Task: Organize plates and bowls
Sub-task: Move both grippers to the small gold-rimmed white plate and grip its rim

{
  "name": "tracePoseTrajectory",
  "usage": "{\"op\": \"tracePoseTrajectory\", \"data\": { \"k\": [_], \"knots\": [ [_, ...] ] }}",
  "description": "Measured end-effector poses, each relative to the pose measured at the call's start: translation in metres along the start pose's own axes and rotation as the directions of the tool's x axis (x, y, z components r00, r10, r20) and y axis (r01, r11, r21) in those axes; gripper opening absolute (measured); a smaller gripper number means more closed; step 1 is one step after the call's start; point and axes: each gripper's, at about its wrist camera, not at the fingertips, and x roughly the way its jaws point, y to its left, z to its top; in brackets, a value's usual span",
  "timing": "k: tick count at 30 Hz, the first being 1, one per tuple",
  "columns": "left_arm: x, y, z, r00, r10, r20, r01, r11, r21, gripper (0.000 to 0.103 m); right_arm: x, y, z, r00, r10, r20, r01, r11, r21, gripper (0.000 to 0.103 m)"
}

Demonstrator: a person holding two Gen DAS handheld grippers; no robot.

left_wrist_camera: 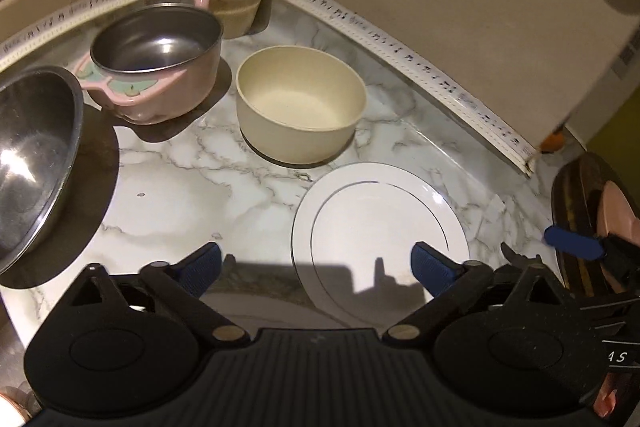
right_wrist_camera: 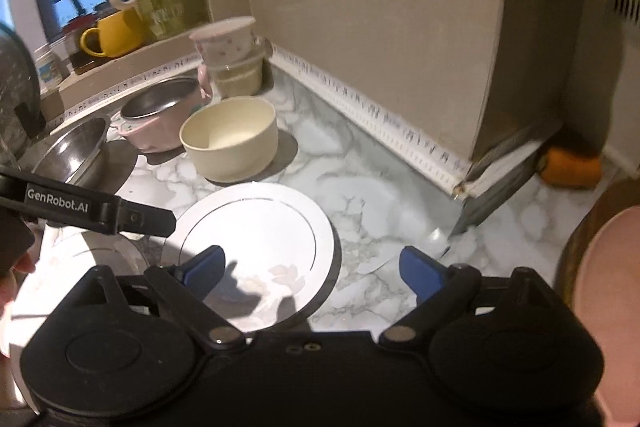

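- Both tools gape wide and empty: left tool (left_wrist_camera: 316, 269), right tool (right_wrist_camera: 310, 267).
- White plate (left_wrist_camera: 380, 227) lies flat on the marble worktop (left_wrist_camera: 180, 187), just before the cream bowl (left_wrist_camera: 300, 103).
- Advice — slide one finger under the plate's rim; grip lightly, lift level.

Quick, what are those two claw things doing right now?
Left gripper: open, holding nothing, above the white plate.
Right gripper: open, holding nothing.
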Motion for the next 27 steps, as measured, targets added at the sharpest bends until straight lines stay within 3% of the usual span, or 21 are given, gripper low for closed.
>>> {"op": "tracePoseTrajectory", "data": {
  "k": [2, 5, 7, 11, 13, 17, 27],
  "knots": [
    [0.007, 0.002, 0.006, 1.0, -0.015, -0.019, 0.015, 1.0, -0.021, 0.093, 0.009, -0.007, 0.004, 0.999, 0.016, -0.033, -0.015, 0.999, 0.037, 0.084],
    [0.014, 0.002, 0.013, 0.999, -0.03, -0.037, 0.029, 0.999, -0.043, 0.091, 0.022, -0.015, 0.008, 0.996, 0.043, -0.083, -0.036, 0.995, 0.091, 0.08],
    [0.019, 0.001, 0.016, 0.998, -0.041, -0.052, 0.038, 0.998, -0.051, 0.079, 0.029, -0.02, 0.01, 0.991, 0.077, -0.111, -0.064, 0.991, 0.122, 0.076],
    [0.03, 0.003, 0.02, 0.996, -0.043, -0.084, 0.036, 0.995, -0.088, 0.07, 0.041, -0.029, 0.012, 0.98, 0.119, -0.157, -0.089, 0.978, 0.188, 0.069],
    [0.035, 0.005, 0.021, 0.993, -0.055, -0.101, 0.044, 0.993, -0.109, 0.059, 0.045, -0.035, 0.011, 0.975, 0.138, -0.175, -0.097, 0.97, 0.221, 0.065],
    [0.041, 0.009, 0.02, 0.991, -0.067, -0.117, 0.049, 0.987, -0.153, 0.057, 0.052, -0.044, 0.011, 0.965, 0.172, -0.2, -0.111, 0.953, 0.282, 0.056],
    [0.047, 0.019, 0.019, 0.988, -0.087, -0.131, 0.054, 0.971, -0.235, 0.034, 0.06, -0.05, 0.007, 0.948, 0.22, -0.228, -0.133, 0.929, 0.346, 0.036]
  ]
}}
